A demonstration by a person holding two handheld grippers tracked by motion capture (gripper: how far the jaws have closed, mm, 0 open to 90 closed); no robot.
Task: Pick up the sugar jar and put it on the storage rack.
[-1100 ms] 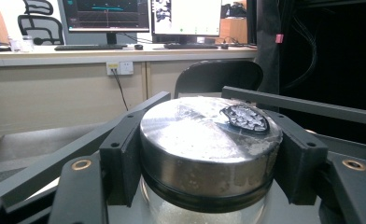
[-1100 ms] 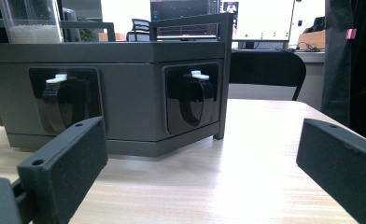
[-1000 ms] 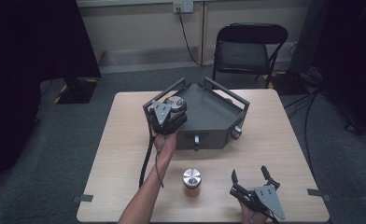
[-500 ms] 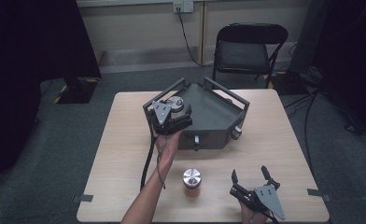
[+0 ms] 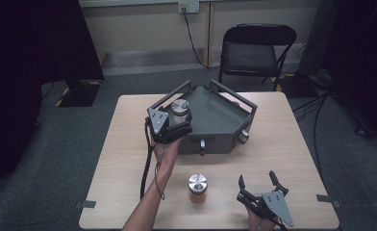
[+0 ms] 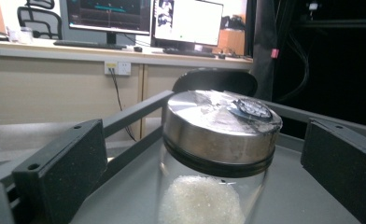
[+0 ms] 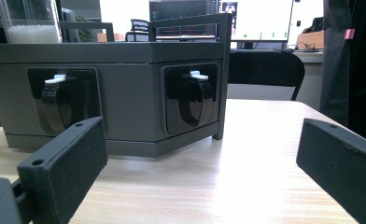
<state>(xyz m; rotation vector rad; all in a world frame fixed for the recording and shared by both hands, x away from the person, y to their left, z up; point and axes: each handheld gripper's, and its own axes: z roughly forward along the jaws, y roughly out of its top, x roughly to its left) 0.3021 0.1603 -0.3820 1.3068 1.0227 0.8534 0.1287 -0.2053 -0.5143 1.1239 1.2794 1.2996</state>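
Jar (image 6: 218,154) between wide-open left hand-held gripper (image 5: 177,122) jaws, lid unlabelled; right hand-held gripper (image 5: 258,182) wide, empty.

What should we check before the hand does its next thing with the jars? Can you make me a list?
1. Left tool let go of the glass jar: ok, its jaws have just been opening and stand wide on either side of the jar.
2. Jar stands upright in the grey tray: ok.
3. Jar's metal lid is on: ok; how tight, cannot tell.
4. Second jar waits upright on the table: ok.
5. Right tool is free: ok, open and holding nothing.
6. Path from the tray to the second jar is free: ok, bare wood between them.
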